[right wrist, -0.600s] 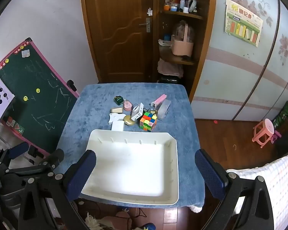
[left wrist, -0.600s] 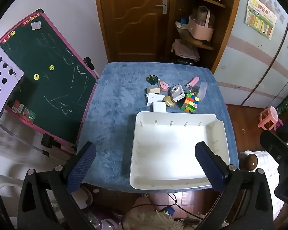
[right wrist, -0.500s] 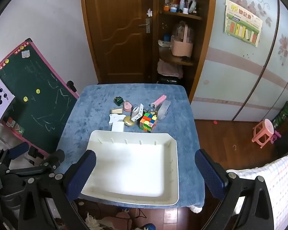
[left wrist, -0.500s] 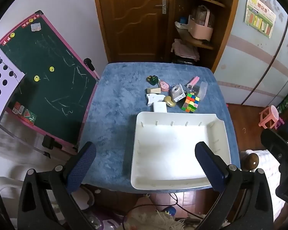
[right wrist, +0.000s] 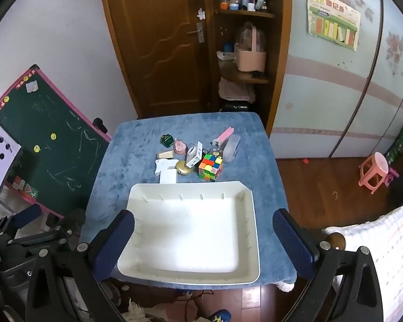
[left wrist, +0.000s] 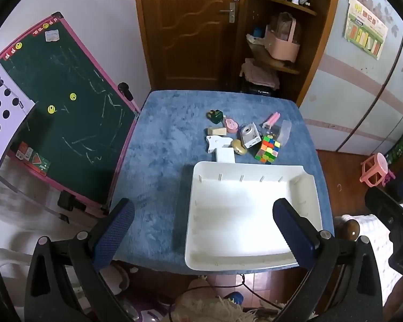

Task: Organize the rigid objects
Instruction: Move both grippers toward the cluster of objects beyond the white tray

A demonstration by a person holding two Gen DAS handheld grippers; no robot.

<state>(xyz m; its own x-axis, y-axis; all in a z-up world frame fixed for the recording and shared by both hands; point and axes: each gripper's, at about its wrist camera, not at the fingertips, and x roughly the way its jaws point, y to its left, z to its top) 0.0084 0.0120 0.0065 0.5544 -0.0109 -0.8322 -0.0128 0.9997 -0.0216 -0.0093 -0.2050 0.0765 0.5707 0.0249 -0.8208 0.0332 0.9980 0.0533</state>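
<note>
Both grippers hang above the near edge of a blue-covered counter (left wrist: 169,145), each with its jaws spread wide and nothing between them. The left gripper (left wrist: 201,225) sits left of the right gripper (right wrist: 201,230).

A white tray (right wrist: 251,222) lies on the near half of the counter, with nothing in it; small ribs line its inner walls. Just beyond its far rim lies a cluster of small things. A colour cube (right wrist: 211,167) stands nearest the tray's far right part. Left of it are a brass-coloured disc (right wrist: 183,168), a white card (right wrist: 168,176) touching the tray's far rim, and a white flat piece (right wrist: 162,164). Behind the cube stands a small silver camera (left wrist: 249,135). Farther left lie a beige block (right wrist: 166,154), a pink round thing (right wrist: 180,146) and a dark green box (right wrist: 166,139), the farthest of the group. At the far right lie a pink handled tool (right wrist: 224,135) and a clear case (right wrist: 232,145), side by side.

A green chalkboard (left wrist: 61,102) leans at the counter's left. A brown door (right wrist: 158,40) stands beyond.
</note>
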